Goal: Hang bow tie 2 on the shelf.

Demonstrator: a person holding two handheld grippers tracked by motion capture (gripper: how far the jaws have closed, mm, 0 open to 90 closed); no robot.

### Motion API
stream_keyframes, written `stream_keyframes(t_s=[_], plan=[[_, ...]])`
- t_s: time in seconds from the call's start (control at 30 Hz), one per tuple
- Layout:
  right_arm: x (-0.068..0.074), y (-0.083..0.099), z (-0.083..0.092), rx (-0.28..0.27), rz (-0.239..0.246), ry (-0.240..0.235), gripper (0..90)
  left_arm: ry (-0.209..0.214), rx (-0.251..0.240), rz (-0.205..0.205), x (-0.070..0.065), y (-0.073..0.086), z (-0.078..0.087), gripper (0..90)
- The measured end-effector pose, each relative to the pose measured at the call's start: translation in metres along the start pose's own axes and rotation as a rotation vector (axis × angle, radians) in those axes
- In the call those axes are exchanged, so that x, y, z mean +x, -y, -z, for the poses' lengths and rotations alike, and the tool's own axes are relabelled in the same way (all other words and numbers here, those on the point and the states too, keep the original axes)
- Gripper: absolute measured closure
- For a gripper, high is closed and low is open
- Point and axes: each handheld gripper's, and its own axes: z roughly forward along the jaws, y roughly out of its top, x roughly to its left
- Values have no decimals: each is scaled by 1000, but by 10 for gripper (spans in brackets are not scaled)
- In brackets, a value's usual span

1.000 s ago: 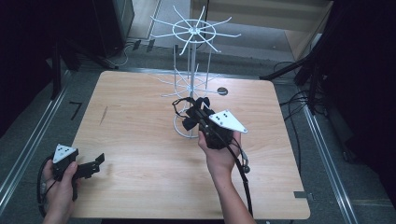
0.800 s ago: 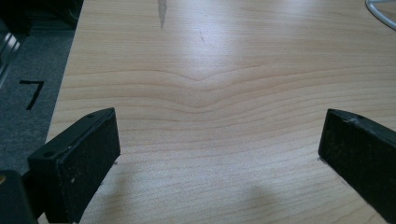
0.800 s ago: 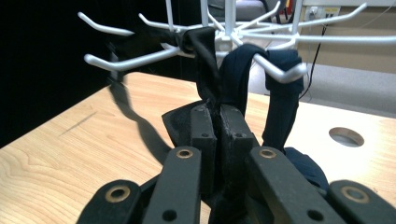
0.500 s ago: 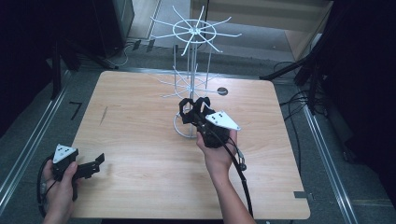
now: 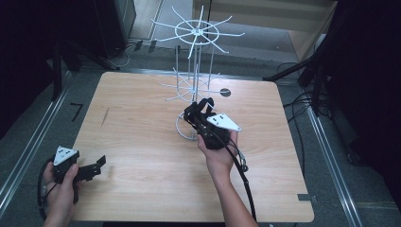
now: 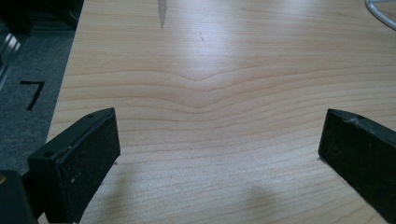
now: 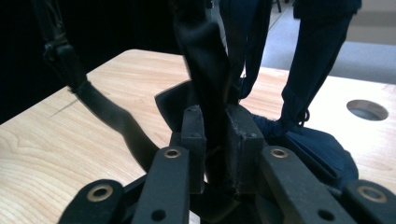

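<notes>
Work in hand: hanging a dark strap-like fabric item on the white wire rack that stands on the worktop.
Right gripper: jaws clenched on the fabric item; in the right gripper view a dark strap rises from between the two pads, and more dark cloth lies bunched just beyond and to the right of them.
Left gripper: jaws released and wide apart, nothing between them; bare wood lies ahead of them in the left gripper view.
Task thing, position: gripped between the right jaws, just in front of the rack's pole and above its ring base.
Done: the item is grasped and brought up against the rack's lower part.
Left to do: judged from the high view, no strap yet sits over a wire arm; the item has to be raised, looped over an arm and let go.
Rack arms: the lower tier spreads just beyond the right jaws, the upper tier well above them; all arms look bare.
In the way: the thin lower arms and the pole crowd the space ahead of the right jaws and could snag the loose straps.
Other things: a round cable hole in the worktop, beyond and to the right of the right jaws; the right gripper's cable trailing back along the forearm.
</notes>
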Motion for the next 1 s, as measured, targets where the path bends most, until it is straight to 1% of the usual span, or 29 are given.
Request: stream_keyframes(t_s=[0.07,0.27,0.37,0.5,0.57,0.6,0.7,0.73,0.83,1.0], plan=[[-1,2,-1,7,-6,-7,758,-1,0,1,0,0,0,0],[-7,8,1,5,-24,-20,603,0,-1,1,0,0,0,0],[-10,10,2,4,-20,-9,533,0,1,1,0,0,0,0],[-12,11,7,2,-12,-35,464,-1,-1,3,0,0,0,0],[-12,11,10,-3,-1,-39,400,-1,-1,2,0,0,0,0],[-12,11,12,-3,-3,-34,373,0,0,2,0,0,0,0],[-14,12,19,-11,-2,-46,291,-1,-2,3,0,0,0,0],[-14,12,19,-11,-2,-46,291,-1,-2,3,0,0,0,0],[-16,13,24,-10,3,-54,254,-1,-2,3,0,0,0,0],[-20,14,33,-17,12,-57,237,-2,-2,3,0,0,0,0]])
